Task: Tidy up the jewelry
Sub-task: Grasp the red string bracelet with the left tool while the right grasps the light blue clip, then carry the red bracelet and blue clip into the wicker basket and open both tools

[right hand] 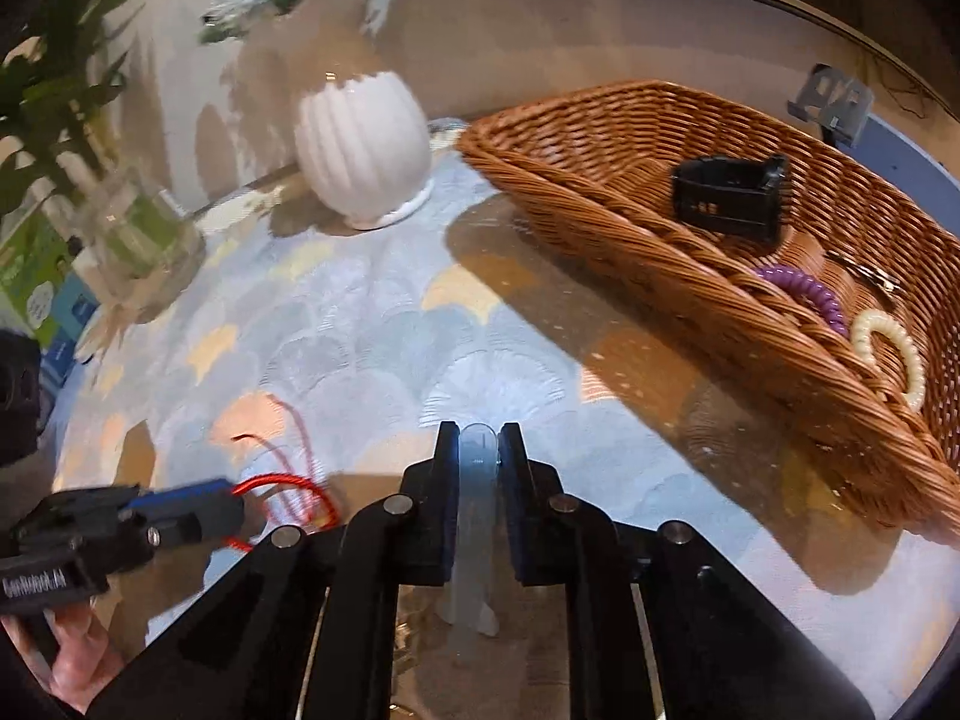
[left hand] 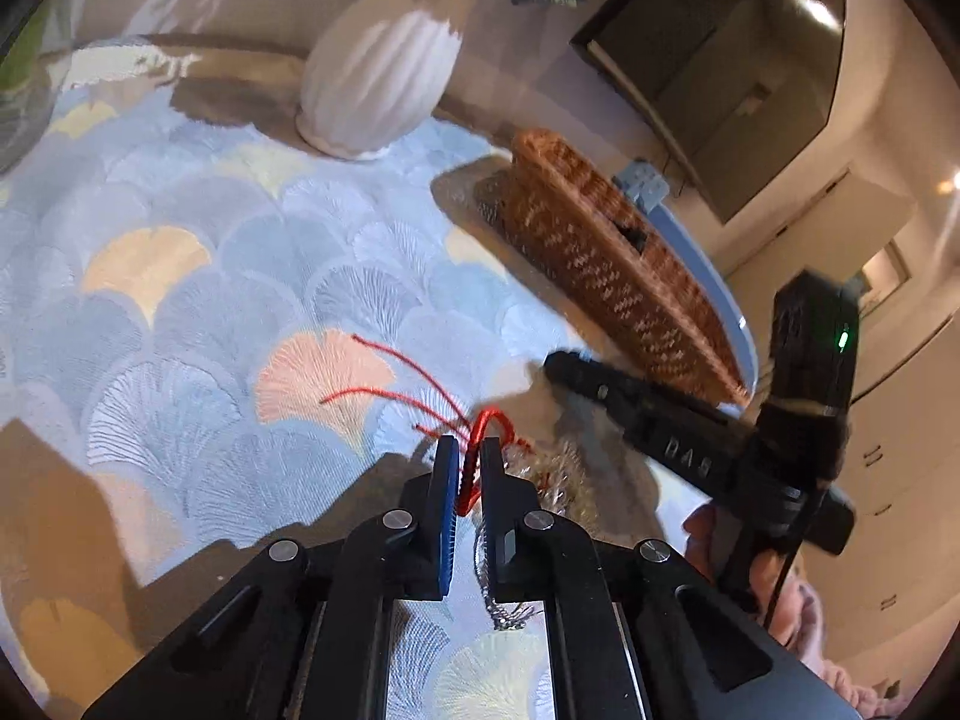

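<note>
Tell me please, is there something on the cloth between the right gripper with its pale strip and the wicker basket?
Nothing visible does. The right gripper, shut on the translucent pale strip, faces bare patterned tablecloth up to the wicker basket. The white vase stands off to the left.

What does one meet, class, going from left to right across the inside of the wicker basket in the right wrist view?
Inside the wicker basket: black clip → purple coil hair tie → cream bead bracelet.
</note>
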Demonstrator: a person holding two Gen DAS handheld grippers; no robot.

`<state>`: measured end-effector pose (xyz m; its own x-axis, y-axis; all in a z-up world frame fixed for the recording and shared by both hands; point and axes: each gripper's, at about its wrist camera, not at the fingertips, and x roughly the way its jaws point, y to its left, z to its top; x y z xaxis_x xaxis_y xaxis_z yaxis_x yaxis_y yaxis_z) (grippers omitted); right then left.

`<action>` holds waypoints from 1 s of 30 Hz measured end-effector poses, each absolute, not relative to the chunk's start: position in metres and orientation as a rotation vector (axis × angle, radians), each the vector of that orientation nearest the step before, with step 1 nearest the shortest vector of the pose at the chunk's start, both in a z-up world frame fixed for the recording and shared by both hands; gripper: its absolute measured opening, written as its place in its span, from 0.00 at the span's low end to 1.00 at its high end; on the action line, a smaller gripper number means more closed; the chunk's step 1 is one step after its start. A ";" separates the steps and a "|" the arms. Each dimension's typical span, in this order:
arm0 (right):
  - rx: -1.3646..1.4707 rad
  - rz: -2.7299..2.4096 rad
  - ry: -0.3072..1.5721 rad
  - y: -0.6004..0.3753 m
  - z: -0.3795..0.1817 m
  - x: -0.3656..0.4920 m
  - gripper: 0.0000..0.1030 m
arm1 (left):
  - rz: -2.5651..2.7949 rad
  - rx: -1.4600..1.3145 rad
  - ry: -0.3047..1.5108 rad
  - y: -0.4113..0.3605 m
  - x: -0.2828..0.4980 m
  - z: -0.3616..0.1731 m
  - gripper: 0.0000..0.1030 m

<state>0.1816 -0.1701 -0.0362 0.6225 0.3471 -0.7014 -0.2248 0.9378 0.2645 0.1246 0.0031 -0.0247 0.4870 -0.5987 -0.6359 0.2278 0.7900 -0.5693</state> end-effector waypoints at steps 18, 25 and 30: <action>0.183 0.345 0.790 -0.174 -0.032 0.170 0.15 | -0.519 -0.366 0.932 -0.013 0.124 -0.023 0.48; 0.164 0.344 0.780 -0.171 -0.030 0.168 0.15 | -0.500 -0.270 0.910 -0.027 0.120 -0.019 0.04; 0.220 0.385 0.709 -0.182 -0.019 0.158 0.15 | -0.531 -0.353 0.819 -0.009 0.108 -0.001 0.04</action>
<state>0.1577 -0.1820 -0.0190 0.6928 0.4151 -0.5897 -0.2681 0.9073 0.3238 0.1082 -0.0091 -0.0012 0.5646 -0.5729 -0.5942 0.3089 0.8142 -0.4915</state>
